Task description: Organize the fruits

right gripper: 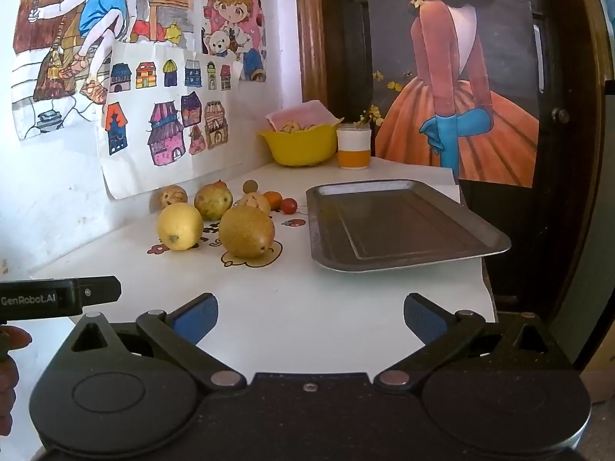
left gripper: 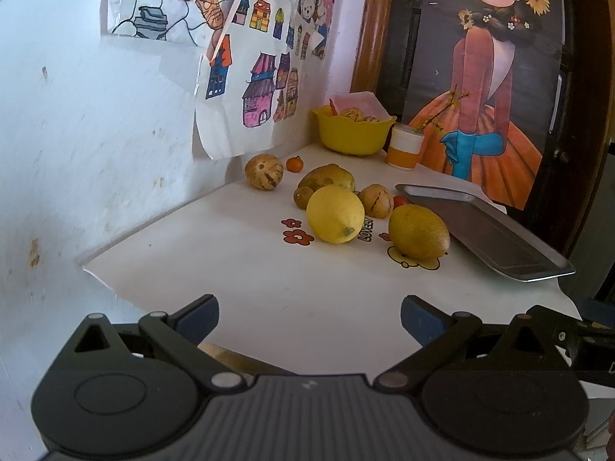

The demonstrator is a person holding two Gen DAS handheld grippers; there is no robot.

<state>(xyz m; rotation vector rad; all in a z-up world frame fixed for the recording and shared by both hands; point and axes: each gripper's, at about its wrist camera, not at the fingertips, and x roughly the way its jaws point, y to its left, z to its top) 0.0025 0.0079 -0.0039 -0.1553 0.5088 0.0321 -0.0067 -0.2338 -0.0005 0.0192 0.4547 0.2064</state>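
Both your grippers are spread wide, nothing held: left gripper (left gripper: 309, 317) and right gripper (right gripper: 310, 317) hover over the near bare part of the white table (right gripper: 292, 307). Fruits sit loose toward the wall: yellow lemon (left gripper: 335, 214), brown-speckled fruit (left gripper: 418, 232) just beside it, smaller ones behind. Metal tray (right gripper: 399, 223) is to their right, empty. Yellow bowl (right gripper: 300, 148) in the back corner holds more fruit.

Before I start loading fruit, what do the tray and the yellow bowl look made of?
Tray: likely metal, dull grey brushed finish with bright glints on its rolled rim. Yellow bowl: probably plastic, uniformly coloured and smooth, with a moulded scalloped rim.
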